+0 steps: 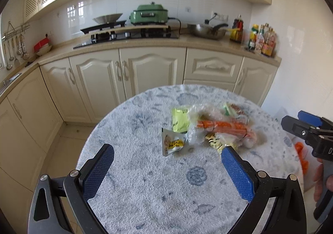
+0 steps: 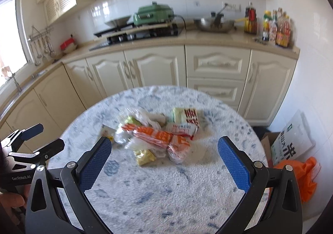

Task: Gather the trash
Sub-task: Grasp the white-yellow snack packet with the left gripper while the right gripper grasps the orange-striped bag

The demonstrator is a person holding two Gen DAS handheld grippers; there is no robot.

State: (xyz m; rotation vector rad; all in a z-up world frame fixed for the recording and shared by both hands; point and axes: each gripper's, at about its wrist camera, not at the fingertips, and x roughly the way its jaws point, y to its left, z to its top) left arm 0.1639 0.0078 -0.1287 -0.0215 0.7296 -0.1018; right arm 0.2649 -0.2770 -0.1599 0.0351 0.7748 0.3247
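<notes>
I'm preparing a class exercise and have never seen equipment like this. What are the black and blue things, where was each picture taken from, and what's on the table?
No robot: a person holds one pair of tongs in each hand, each carrying a forward-looking camera. One picture looks along the left tongs, the other along the right tongs. Both are open and hold nothing. Each also shows at the other picture's edge. On the round table lies a pile of wrappers: an orange packet, clear plastic, small sachets. An orange bag sits on the floor beside it.

left claw spread wide above round counter, wrapper pile beyond its tips, right claw at right edge
</notes>
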